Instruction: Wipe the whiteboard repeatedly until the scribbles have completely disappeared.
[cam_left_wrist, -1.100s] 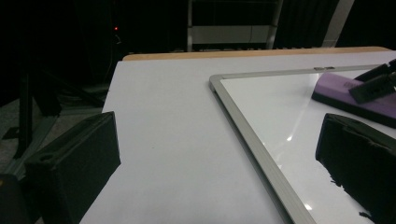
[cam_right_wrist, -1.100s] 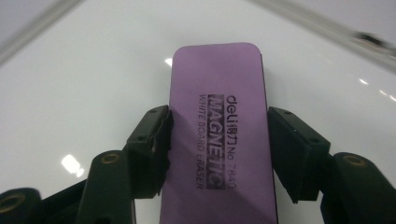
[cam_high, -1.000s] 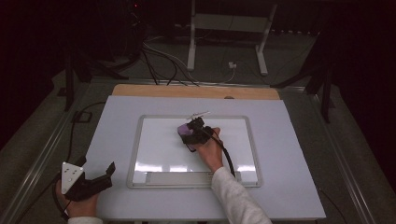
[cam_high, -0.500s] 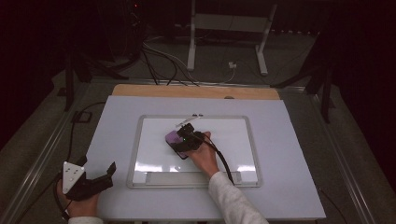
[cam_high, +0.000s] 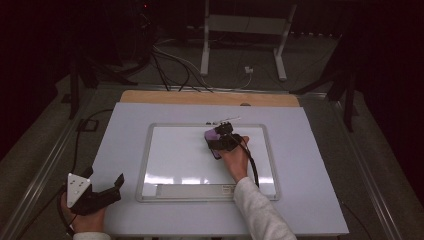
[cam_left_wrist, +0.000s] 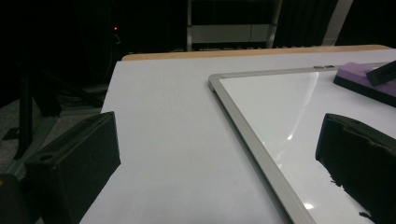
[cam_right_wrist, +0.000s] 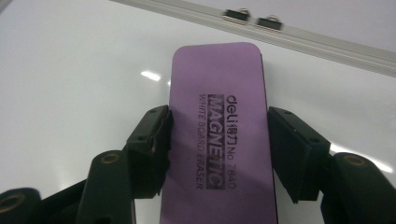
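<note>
The purple eraser (cam_right_wrist: 218, 135) reads "deli MAGNETIC WHITE BOARD ERASER No 7840". It lies flat on the whiteboard (cam_high: 175, 155), near its far edge, on a white tabletop (cam_high: 310, 200) in a dark room. The right tongs (cam_right_wrist: 218, 149) pinch its long sides. The left tongs (cam_high: 95, 195) stand spread, holding nothing, near the tabletop's near left corner.

eraser (cam_right_wrist: 218, 135): purple, black lettering | whiteboard (cam_high: 180, 155): white, silver frame | table (cam_high: 310, 200): seemingly pale lavender-grey
</note>
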